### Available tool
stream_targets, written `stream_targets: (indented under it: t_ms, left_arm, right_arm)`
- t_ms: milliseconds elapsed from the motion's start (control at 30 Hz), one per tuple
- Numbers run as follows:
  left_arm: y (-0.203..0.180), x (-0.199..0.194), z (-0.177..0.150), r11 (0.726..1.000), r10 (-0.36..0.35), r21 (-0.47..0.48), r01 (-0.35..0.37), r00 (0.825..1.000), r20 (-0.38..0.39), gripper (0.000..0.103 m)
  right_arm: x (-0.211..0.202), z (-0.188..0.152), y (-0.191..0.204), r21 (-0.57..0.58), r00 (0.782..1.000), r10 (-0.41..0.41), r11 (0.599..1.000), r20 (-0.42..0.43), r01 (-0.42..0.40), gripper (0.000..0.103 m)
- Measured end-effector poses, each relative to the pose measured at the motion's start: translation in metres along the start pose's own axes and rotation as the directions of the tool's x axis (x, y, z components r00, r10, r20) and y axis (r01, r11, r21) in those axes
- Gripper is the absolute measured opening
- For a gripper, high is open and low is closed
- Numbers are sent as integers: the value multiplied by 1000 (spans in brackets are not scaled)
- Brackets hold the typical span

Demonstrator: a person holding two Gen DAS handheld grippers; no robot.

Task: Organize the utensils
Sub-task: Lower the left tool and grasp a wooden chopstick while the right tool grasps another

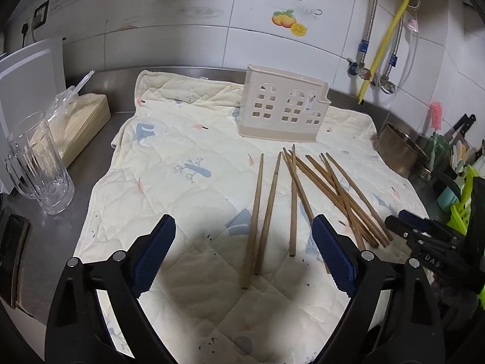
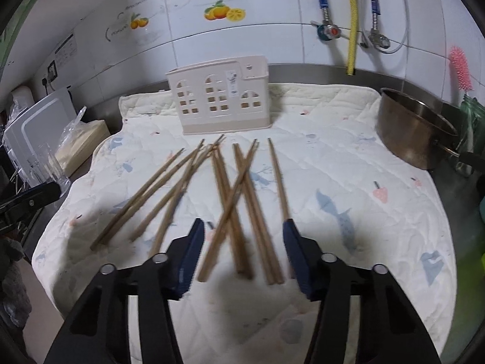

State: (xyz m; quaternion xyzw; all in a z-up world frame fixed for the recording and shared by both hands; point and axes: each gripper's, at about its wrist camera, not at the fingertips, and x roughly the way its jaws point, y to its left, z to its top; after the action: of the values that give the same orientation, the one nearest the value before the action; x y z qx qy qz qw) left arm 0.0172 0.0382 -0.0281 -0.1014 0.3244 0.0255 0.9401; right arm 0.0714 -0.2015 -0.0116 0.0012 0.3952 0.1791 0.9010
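Observation:
Several wooden chopsticks [image 1: 321, 194] lie scattered on a quilted cream mat [image 1: 188, 163]; they also show in the right wrist view [image 2: 230, 200]. A beige plastic utensil holder [image 1: 282, 106] with window cut-outs stands upright at the mat's far side, also in the right wrist view [image 2: 221, 97]. My left gripper [image 1: 244, 248] is open and empty, low over the near ends of two chopsticks [image 1: 257, 215]. My right gripper [image 2: 244, 251] is open and empty over the near ends of the middle chopsticks; it also shows at the right of the left wrist view [image 1: 424, 230].
A glass mug [image 1: 39, 163] and a bagged stack of napkins [image 1: 81, 118] stand left of the mat. A steel pot [image 2: 415, 127] sits at the right, with a pink brush [image 2: 460, 66] and green rack [image 1: 460, 203] beyond. Pipes and a yellow hose [image 2: 351, 21] hang on the tiled wall.

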Motion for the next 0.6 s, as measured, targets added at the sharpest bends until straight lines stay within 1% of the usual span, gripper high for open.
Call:
stream_targets:
  t_ms: [100,233,300,467,600]
  left_arm:
    - [6,1,-1,1000,-9,-8,9,1000,-3,84]
    - [13,4,-4,1000,-21,-15,20,1000,-13,82]
    - [14,5,-4,1000,-26,-18,25,1000,-17,80]
    - [20,1,-8,999,-36,-22,35,999,-12,76]
    - [23,0,-10,999,-42,-25,42,999,-10,73]
  right_arm:
    - [6,-4,11,7,1000,25,1000,-14,-25,38]
    - [14,-9,26,-1,999,34,999,-32,-34,33]
    - [18,-10,30,3,999,34,999,-35,-34,27]
    - [29,-10,32,13,999,-4,1000,-49,4,23]
    - [37,-12,29,27,998,-17,999,-68,19,21]
